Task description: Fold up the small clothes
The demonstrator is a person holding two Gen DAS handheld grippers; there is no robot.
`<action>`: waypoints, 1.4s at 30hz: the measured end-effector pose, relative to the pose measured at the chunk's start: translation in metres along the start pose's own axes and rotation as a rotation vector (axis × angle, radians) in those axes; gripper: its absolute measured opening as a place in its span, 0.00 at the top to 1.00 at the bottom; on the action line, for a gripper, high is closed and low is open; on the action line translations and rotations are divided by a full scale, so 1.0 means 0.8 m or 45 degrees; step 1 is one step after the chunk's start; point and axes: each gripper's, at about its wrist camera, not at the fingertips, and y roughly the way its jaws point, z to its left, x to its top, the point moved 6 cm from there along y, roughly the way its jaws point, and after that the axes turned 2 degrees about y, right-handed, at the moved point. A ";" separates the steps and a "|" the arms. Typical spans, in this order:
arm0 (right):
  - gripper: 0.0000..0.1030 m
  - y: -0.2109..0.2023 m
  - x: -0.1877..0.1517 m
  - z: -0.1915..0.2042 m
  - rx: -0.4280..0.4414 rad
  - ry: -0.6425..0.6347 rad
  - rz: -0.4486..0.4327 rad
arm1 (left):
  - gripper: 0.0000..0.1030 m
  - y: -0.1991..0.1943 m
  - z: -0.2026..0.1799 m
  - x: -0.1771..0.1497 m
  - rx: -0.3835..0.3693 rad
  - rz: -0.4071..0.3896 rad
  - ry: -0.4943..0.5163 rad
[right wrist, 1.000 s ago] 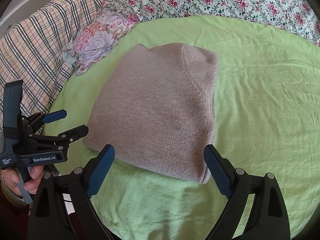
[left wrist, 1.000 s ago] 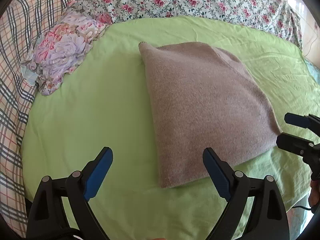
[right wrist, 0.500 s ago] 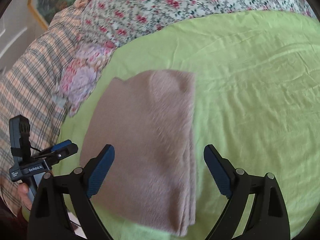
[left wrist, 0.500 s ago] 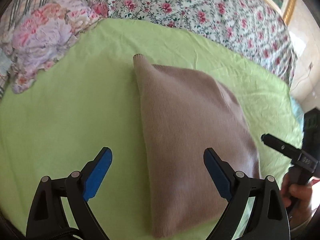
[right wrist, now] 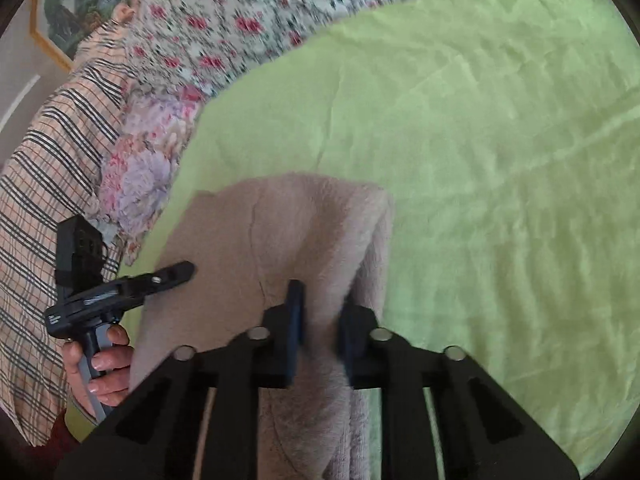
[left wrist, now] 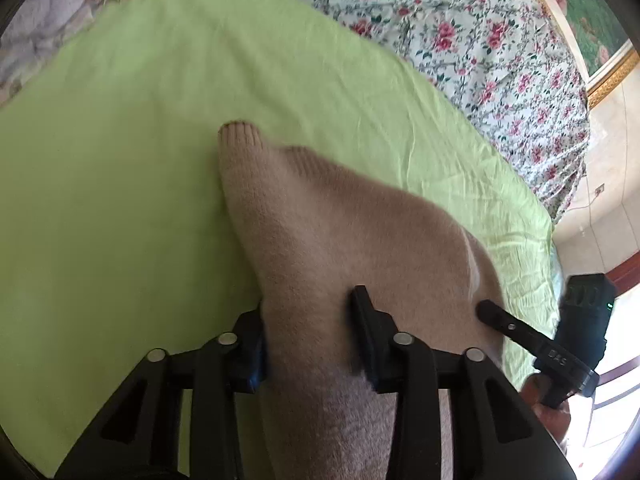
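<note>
A folded beige knit sweater (left wrist: pixel 340 236) lies on a light green sheet (left wrist: pixel 120 160). My left gripper (left wrist: pixel 310 332) is shut on the sweater's near left edge, cloth bunched between the fingers. My right gripper (right wrist: pixel 320 320) is shut on the sweater (right wrist: pixel 280 232) at its near right edge, with the thick folded layers pinched between the pads. The right gripper also shows in the left wrist view (left wrist: pixel 492 312), touching the sweater's right side. The left gripper shows in the right wrist view (right wrist: pixel 176 272) at the sweater's left edge.
A floral quilt (left wrist: pixel 480 40) lies behind the green sheet. A lilac floral garment (right wrist: pixel 140 168) and a plaid cloth (right wrist: pixel 48 168) lie at the left. A framed picture (left wrist: pixel 592 20) hangs on the wall beyond the bed.
Both grippers moved forward onto the sweater's near edge and closed on it; they were open and apart from it before. The cloth now bunches between the fingers.
</note>
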 end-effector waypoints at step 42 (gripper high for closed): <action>0.39 -0.104 -0.112 0.061 -0.145 -0.160 -0.017 | 0.26 -0.132 -0.080 -0.161 0.371 -0.143 0.352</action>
